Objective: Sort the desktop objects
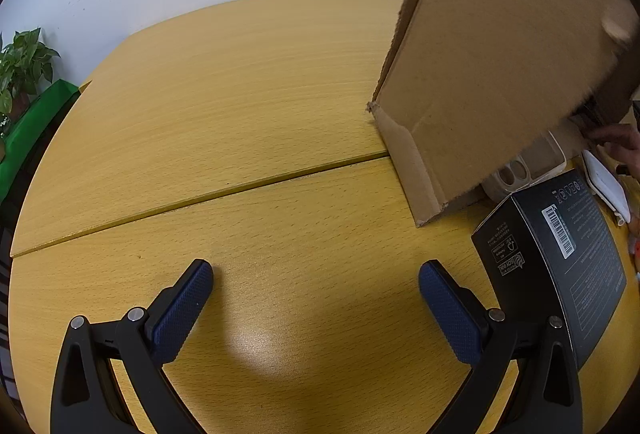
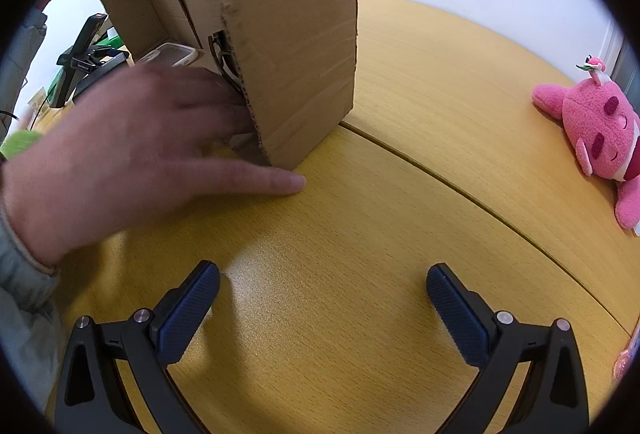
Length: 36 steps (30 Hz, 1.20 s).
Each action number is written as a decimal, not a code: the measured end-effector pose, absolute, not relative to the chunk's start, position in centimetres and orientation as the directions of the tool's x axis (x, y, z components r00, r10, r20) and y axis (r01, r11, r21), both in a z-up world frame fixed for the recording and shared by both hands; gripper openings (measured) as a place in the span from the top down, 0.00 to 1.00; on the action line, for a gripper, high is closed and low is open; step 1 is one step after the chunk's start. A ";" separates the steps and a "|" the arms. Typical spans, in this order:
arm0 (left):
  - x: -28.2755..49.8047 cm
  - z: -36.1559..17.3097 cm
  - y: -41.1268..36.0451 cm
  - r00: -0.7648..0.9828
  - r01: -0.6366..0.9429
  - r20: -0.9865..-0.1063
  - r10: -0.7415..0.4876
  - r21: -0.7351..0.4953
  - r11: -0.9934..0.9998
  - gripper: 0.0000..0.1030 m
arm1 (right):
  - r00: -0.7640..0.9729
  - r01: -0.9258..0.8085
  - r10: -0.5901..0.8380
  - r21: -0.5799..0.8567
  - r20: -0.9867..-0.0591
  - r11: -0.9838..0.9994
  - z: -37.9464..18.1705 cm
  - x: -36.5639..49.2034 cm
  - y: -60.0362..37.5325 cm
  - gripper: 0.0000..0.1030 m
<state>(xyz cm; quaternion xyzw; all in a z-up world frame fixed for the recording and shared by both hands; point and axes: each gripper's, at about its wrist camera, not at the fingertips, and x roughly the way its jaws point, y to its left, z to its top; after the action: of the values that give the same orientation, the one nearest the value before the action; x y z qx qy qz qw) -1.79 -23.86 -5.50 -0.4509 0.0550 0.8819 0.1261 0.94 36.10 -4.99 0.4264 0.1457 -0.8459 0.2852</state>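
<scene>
A brown cardboard box [image 1: 496, 46] is tipped up on the yellow wooden table [image 1: 248, 106], its low edge on the tabletop. It also shows in the right wrist view [image 2: 292, 34], where a bare hand [image 2: 132, 142] reaches under it. A black product box [image 1: 560, 258] lies right of my left gripper [image 1: 316, 274], which is open and empty above the table. A beige case [image 1: 528, 162] and a white object [image 1: 608, 186] lie under the box. My right gripper [image 2: 322, 284] is open and empty. A pink plush toy [image 2: 596, 138] lies far right.
A potted plant [image 1: 24, 66] and a green bag [image 1: 36, 126] stand beyond the table's left edge. A black stand [image 2: 80, 58] is behind the hand. A seam [image 1: 200, 198] runs across the tabletop. A white wall is behind.
</scene>
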 end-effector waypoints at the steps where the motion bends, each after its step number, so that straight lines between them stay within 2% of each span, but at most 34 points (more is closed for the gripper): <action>1: -1.8 -5.5 -23.9 -0.562 -0.272 -0.809 0.173 -0.017 -0.962 0.00 | -0.474 0.607 -0.358 -0.004 -0.804 -0.795 -5.0 0.8 35.9 0.00; 36: -1.8 -5.5 -23.9 -0.562 -0.271 -0.809 0.173 -0.017 -0.963 0.00 | -0.474 0.607 -0.357 -0.004 -0.805 -0.795 -5.0 0.9 35.8 0.00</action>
<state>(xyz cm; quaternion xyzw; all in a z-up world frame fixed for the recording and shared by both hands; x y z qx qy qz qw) -1.82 -23.94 -5.48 -0.4506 0.0544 0.8821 0.1256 0.95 35.82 -5.02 0.4266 0.1460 -0.8459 0.2849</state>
